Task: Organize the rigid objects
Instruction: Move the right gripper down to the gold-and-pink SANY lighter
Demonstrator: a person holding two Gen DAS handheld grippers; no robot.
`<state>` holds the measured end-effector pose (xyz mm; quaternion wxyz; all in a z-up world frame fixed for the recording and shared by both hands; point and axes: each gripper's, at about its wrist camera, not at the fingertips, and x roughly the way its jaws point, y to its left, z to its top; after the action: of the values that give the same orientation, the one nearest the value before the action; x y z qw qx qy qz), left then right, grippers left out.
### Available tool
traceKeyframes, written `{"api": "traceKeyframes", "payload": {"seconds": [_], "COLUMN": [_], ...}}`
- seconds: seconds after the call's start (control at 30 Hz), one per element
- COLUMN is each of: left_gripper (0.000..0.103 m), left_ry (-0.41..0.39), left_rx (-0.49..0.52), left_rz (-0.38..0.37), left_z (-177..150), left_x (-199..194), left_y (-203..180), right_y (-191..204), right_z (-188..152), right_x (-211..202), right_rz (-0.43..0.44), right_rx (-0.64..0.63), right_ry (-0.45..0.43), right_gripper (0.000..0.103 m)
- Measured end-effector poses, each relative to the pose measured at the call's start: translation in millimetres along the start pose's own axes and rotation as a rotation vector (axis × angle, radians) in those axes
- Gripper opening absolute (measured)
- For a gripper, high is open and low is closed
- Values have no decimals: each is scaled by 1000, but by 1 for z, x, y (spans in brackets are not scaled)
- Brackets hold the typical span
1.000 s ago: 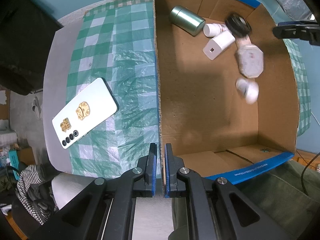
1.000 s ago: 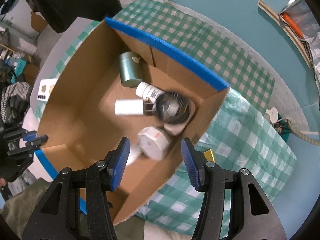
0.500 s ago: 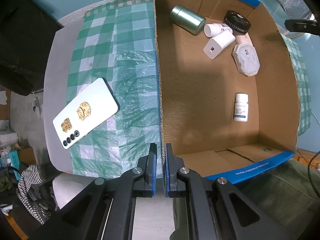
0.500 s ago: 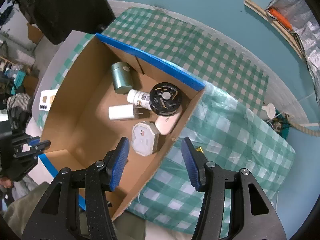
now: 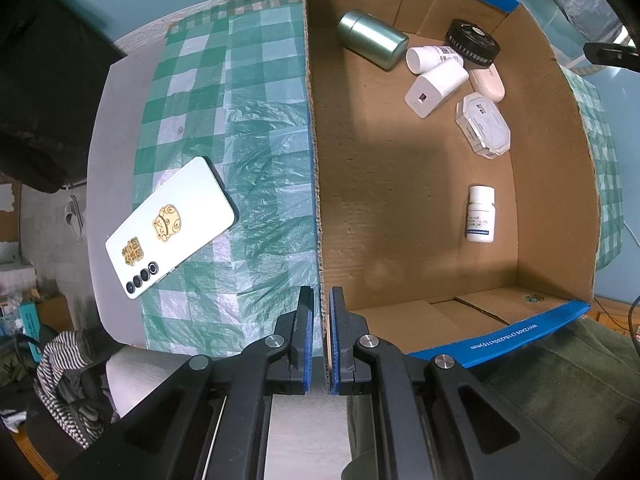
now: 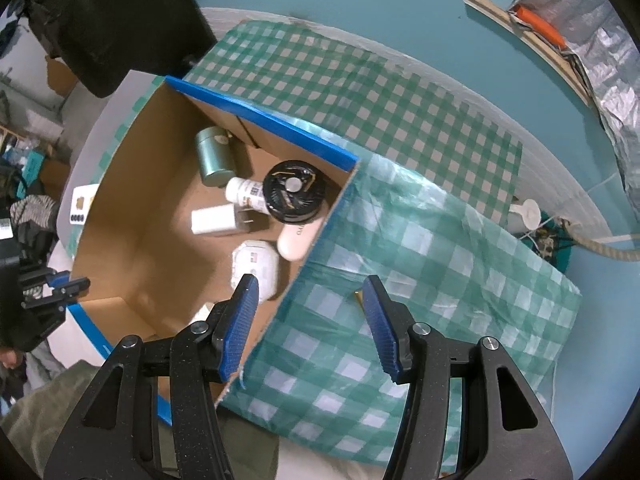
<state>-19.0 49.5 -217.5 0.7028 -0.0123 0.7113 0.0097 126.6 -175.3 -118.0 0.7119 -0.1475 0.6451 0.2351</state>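
Observation:
A cardboard box (image 5: 552, 184) with blue-taped edges holds a green tin (image 5: 372, 38), a white pill bottle (image 5: 480, 214), a white charger (image 5: 434, 88), an octagonal white case (image 5: 484, 126), a black round fan (image 5: 474, 42), a pink case (image 5: 488, 82) and a second white bottle (image 5: 426, 58). My left gripper (image 5: 319, 304) is shut on the box's near left wall (image 5: 316, 200). My right gripper (image 6: 310, 300) is open and empty, above the box's right wall (image 6: 316, 248). A small gold object (image 6: 359, 295) lies on the cloth by its right finger.
A white phone (image 5: 170, 226) lies face down on the green checked cloth (image 5: 248, 120) left of the box. The cloth also covers the table right of the box (image 6: 440, 240). Dark clutter and striped fabric (image 5: 64, 380) sit beyond the table's edge.
The white pill bottle dropped into the box and came to rest on its floor. My right gripper pulled back up and to the right, out of the box. My left gripper stayed clamped.

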Motion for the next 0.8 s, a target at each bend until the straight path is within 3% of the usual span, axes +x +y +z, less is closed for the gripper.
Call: {"api": "traceKeyframes", "payload": {"seconds": [0.3, 0.8], "left_gripper": [7, 7], "left_ry": [-1, 1], "left_rx": [-1, -3], "left_rz": [0, 8], "left_z": [0, -1], "left_x": [0, 0], "left_y": [-1, -2], "right_y": [-26, -60], "right_z": [-10, -43], "right_x": [17, 105], "right_rz": [-13, -44], "right_rx": [-18, -119], "right_ry": [23, 134], "right_gripper": [54, 54]}}
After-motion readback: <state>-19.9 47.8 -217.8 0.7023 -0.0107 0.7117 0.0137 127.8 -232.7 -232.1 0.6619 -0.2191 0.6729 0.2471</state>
